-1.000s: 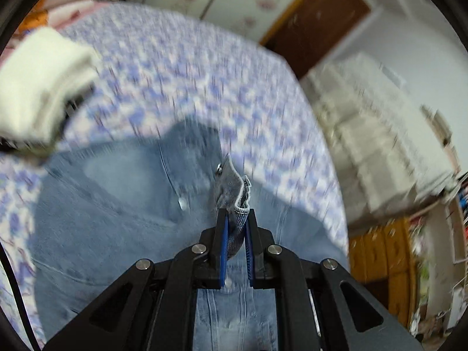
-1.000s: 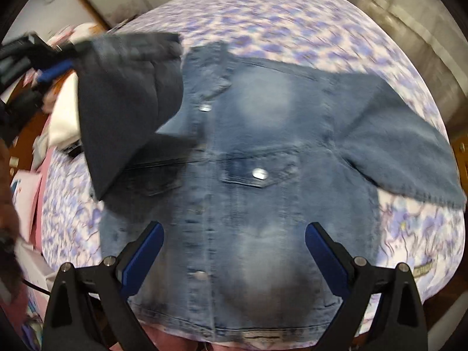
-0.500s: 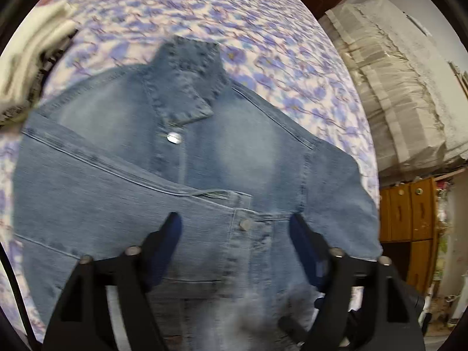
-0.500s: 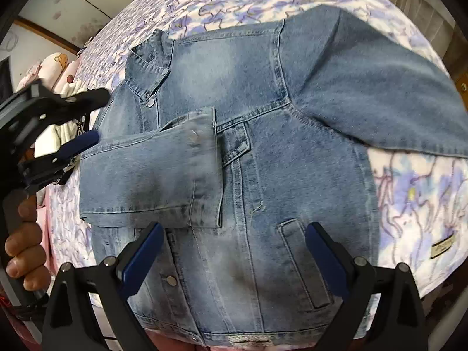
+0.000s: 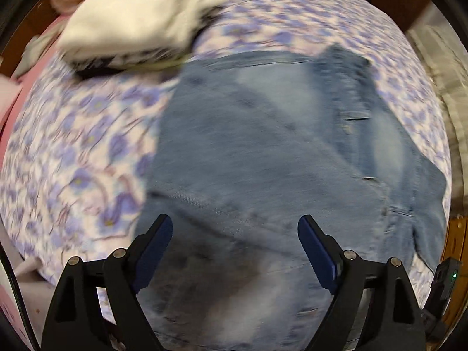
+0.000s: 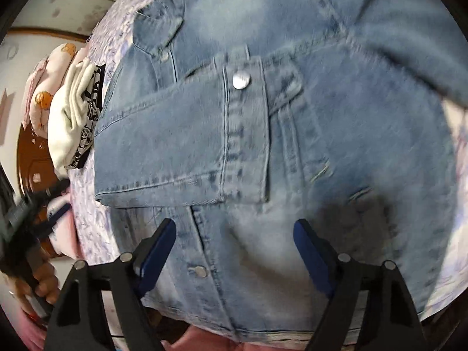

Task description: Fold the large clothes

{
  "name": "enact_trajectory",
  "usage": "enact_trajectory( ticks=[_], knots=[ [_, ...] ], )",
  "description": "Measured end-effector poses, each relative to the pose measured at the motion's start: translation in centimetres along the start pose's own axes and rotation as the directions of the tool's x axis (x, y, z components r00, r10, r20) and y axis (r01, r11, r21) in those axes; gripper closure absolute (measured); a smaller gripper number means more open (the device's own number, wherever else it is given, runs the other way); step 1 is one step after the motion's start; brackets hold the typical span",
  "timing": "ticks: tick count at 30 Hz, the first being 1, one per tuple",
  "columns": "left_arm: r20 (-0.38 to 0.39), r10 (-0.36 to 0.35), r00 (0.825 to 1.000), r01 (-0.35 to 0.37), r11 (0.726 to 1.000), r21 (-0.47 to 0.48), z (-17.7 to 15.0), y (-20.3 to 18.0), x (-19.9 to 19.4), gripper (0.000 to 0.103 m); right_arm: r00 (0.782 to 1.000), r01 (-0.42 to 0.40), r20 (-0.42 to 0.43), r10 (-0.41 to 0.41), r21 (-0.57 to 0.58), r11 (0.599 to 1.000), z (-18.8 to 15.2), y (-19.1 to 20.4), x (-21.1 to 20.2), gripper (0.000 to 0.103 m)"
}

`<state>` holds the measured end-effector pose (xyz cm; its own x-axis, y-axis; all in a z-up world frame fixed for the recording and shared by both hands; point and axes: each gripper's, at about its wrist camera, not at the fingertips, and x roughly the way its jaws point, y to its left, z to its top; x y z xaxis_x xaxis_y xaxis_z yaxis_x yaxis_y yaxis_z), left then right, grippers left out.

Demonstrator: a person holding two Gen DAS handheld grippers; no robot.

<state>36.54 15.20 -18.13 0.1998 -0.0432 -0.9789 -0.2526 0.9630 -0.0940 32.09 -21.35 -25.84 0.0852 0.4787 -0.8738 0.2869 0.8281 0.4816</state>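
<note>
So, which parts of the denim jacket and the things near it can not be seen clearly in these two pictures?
- Denim jacket, right wrist view: the far sleeve is cut off by the picture's edge; the hem is partly hidden behind the right gripper.
- Left wrist view: motion blur smears the jacket's seams and buttons.
- Folded white garment, left wrist view: blurred, so its print is unreadable.
- Left gripper, right wrist view: blurred at the frame's edge.

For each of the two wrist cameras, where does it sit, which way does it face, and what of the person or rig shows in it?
Left wrist: rides the left gripper, facing steeply down on the blue denim jacket and the floral purple bedsheet; only its open jaws show.
Right wrist: rides the right gripper, angled down over the jacket's folded sleeve; its open jaws show, plus the person's hand at the left edge.
Shared: jacket, bedsheet, folded white garment.
</note>
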Motion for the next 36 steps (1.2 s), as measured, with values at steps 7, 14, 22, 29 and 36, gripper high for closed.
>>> enact_trajectory(
  ticks=[7,14,22,29,36],
  knots=[
    [-0.035,0.073,0.997,-0.073,0.997,-0.014,-1.6,6.7,3.2,0.016,0.999,-0.049,0.005,0.049,0.13,0.99,-0.6,-0.6,2.4,0.054],
    [-0.076,0.072,0.995,-0.069,0.996,0.051,-2.0,9.2,7.5,0.016,0.99,-0.092,0.13,0.061,0.254,0.963,0.5,-1.0,3.1,0.062],
    [-0.042,-0.018,0.999,0.02,0.998,0.052,0.9,10.9,10.3,0.016,0.975,-0.077,0.223,-0.016,0.403,0.912,0.8,-1.2,3.7,0.069],
    [-0.029,-0.047,0.998,0.049,0.997,0.06,3.7,11.9,11.4,0.017,0.95,-0.001,0.287,-0.121,0.392,0.92,1.0,0.1,3.0,0.089],
    [-0.044,-0.039,0.998,0.042,0.997,0.065,5.5,12.0,12.0,0.03,0.884,0.041,0.443,-0.15,0.246,0.968,3.5,4.7,-1.7,0.09]
  ],
)
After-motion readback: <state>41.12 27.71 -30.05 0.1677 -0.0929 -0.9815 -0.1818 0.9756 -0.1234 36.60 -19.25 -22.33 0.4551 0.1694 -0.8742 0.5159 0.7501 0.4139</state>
